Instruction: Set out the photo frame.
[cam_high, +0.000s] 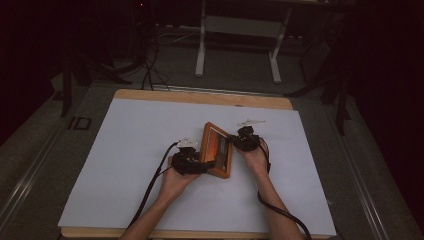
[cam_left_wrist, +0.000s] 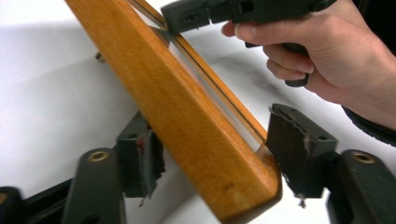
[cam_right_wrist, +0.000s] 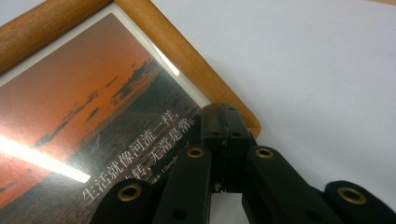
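1. While the right gripper (cam_right_wrist: 227, 140) sits with its jaws pressed together against the frame's corner (nothing visibly caught between the pads, just tips nosed up to the rim), it looks to be steadying rather than lifting.
2. Over to the left gripper (cam_left_wrist: 217, 156): jaws spread, one pad either side of the wooden picture frame (cam_left_wrist: 187, 121), and a visible gap on both sides, so no pinch yet.
3. The key relation: the frame's edge runs right through the left gripper's gap, its long axis going away from the jaws and up-left in the left gripper view, with the near corner poking out just past the pads. I'd judge a squeeze here would catch the rail across its thickness.
4. Beyond that gap, the right hand (cam_left_wrist: 327, 56) and its gripper sit at the frame's far side, touching the rim.
5. From the high view, the frame (cam_high: 218, 150) stands tilted on its edge between the two grippers, left gripper (cam_high: 192, 162) at its near-left side, right gripper (cam_high: 245, 140) at its upper right; both touch or nearly touch it.
6. Inside the frame, behind glass: an orange sunset print (cam_right_wrist: 84, 121) with white characters.
7. All of it rests on a white sheet (cam_high: 140, 150) over the table (cam_high: 200, 97).
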